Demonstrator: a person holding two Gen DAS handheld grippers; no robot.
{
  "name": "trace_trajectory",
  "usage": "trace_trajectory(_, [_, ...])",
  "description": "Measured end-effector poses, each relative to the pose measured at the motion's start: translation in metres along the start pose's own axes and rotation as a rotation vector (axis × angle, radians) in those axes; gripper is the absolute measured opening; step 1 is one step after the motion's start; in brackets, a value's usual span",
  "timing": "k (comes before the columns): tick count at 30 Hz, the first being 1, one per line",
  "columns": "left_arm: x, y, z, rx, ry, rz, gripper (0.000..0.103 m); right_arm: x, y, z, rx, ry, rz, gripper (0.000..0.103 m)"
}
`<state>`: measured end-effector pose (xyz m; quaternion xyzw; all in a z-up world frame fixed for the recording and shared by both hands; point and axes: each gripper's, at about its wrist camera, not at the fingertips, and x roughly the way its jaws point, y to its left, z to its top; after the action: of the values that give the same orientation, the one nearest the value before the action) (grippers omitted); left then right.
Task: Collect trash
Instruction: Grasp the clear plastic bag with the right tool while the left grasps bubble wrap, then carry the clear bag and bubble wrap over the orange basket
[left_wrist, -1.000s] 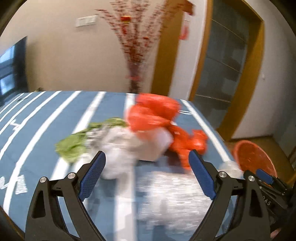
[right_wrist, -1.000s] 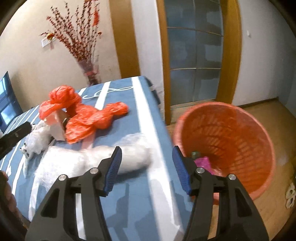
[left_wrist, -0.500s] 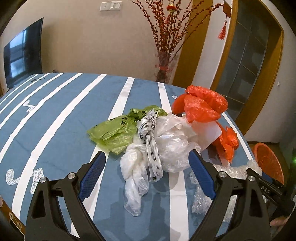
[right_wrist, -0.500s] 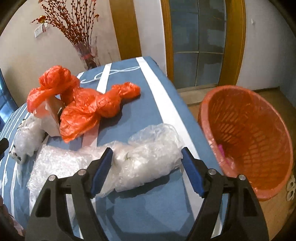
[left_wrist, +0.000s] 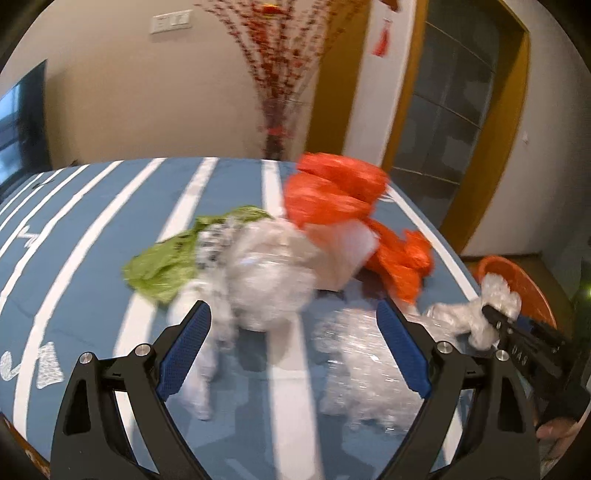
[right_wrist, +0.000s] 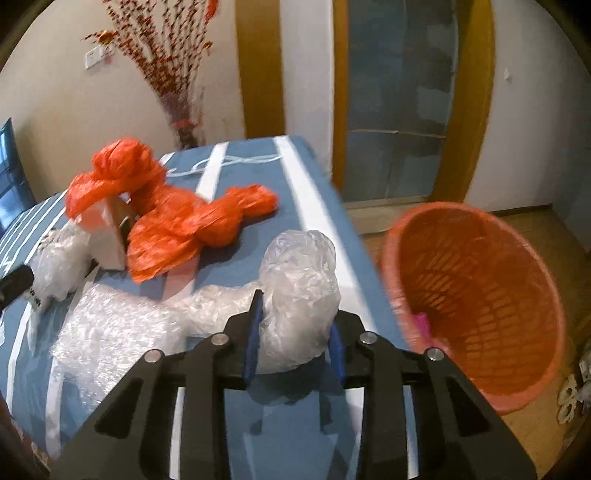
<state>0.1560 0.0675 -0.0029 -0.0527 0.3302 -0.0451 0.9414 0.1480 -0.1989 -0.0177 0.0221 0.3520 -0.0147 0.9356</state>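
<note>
At the counter's near right corner, the clear bubble-wrap bundle (right_wrist: 299, 295) is now pinched between the blue pads of the right tongs (right_wrist: 293, 347); half a second back those jaws stood wide on either side of it with the plastic lying loose on the cloth, and they have just been closing, so the bunched end now stands up between the pads while its long tail (right_wrist: 122, 325) trails flat across the blue striped counter (right_wrist: 295, 173); from the left camera the same clump (left_wrist: 498, 295) shows gathered at the tip of the right tongs, close to the counter's edge; I would judge the grip made but the piece not yet lifted clear; the orange basket (right_wrist: 476, 295) stands on the floor just beyond that edge, mouth tilted towards the tongs, with something pink at the bottom, so the carry looks short; the dragging tail may snag or sweep its neighbours; further in lie the orange bags (right_wrist: 184, 221) draped around a white box (right_wrist: 107, 236), then the clear and white bags (left_wrist: 266, 280) and a green bag (left_wrist: 166, 266), all yet to be collected; the left tongs (left_wrist: 291, 354) hang released above the white bags, jaws wide, nothing between them; that view has blurred since a moment ago.
</note>
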Motion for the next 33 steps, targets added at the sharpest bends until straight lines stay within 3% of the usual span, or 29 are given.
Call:
trace_trajectory(10, [0.034, -0.058, -0.016, 0.12, 0.117, -0.063, 0.091, -0.026, -0.05, -0.003, 0.068, -0.033, -0.062, 0.031])
trace_trajectory(15, [0.055, -0.066, -0.023, 0.134, 0.183, -0.061, 0.094, -0.028, -0.056, -0.009, 0.072, -0.025, -0.06, 0.031])
trace_trajectory(22, [0.063, -0.07, -0.024, 0.126, 0.216, -0.065, 0.094, -0.028, -0.059, -0.012, 0.079, -0.018, -0.052, 0.031])
trace_trajectory(24, [0.061, -0.076, -0.027, 0.147, 0.207, -0.07, 0.088, -0.028, -0.059, -0.013, 0.081, -0.016, -0.048, 0.031])
trace_trajectory(29, [0.058, -0.084, -0.031, 0.166, 0.192, -0.14, 0.05, -0.029, -0.06, -0.015, 0.084, -0.013, -0.045, 0.031])
trace_trajectory(33, [0.061, -0.086, -0.027, 0.121, 0.208, -0.213, 0.036, -0.034, -0.063, -0.015, 0.09, -0.022, -0.048, 0.031])
